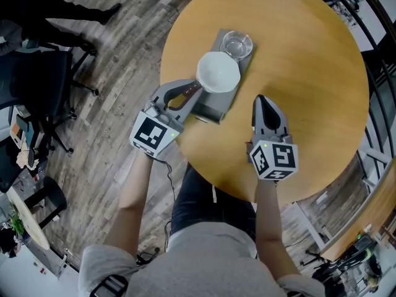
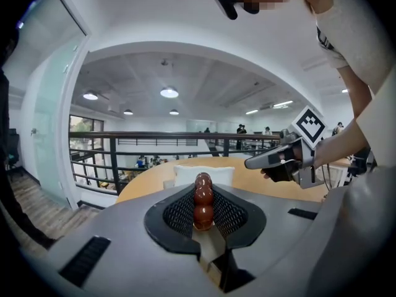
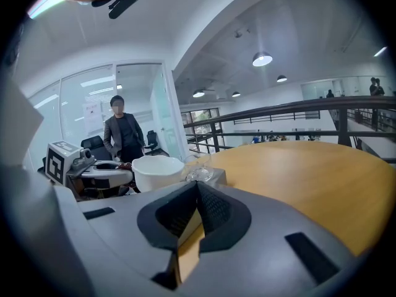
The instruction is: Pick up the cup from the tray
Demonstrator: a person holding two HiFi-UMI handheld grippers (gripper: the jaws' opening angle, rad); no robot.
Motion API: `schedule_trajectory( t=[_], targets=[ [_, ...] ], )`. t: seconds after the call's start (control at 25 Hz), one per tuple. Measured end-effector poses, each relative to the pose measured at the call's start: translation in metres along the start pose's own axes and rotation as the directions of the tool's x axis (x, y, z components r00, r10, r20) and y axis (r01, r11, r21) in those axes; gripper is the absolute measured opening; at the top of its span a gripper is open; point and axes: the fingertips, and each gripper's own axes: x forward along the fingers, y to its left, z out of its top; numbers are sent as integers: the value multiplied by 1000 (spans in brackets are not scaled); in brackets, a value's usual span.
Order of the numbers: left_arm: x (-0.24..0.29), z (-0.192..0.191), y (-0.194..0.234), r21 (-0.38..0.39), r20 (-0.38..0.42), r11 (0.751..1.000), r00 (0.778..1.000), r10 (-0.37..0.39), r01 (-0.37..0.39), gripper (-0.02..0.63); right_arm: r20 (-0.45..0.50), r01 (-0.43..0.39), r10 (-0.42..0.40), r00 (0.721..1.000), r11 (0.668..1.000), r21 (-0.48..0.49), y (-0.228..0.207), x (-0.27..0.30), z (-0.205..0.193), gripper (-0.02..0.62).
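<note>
Now left gripper clamped on brown beaded handle of white cup. Cup over tray, just beside clear glass; can't tell if its base is off tray. My right gripper clenched, empty, over counter, apart from tray.

Risks, as I judge them:
- rounded beads let handle roll in my grip, so cup tips
- cup weight hangs beyond pads, so it sags
- swing toward glass knocks it
- dragging instead of lifting shifts tray

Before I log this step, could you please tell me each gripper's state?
Left gripper: closed on the brown handle of the white cup.
Right gripper: closed, empty.
</note>
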Motion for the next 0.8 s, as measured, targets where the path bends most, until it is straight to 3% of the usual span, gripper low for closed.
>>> schedule_trajectory(
  t=[0.4,0.8],
  targets=[
    [-6,34,-18,-24,81,1000,997,-18,20,49,25,31,-32,999,999,30,-15,-14,4,6],
    [29,49,-92,-1,80,991,988,-134,134,50,73,138,-142,987,989,59,-65,-62,12,6]
  ],
)
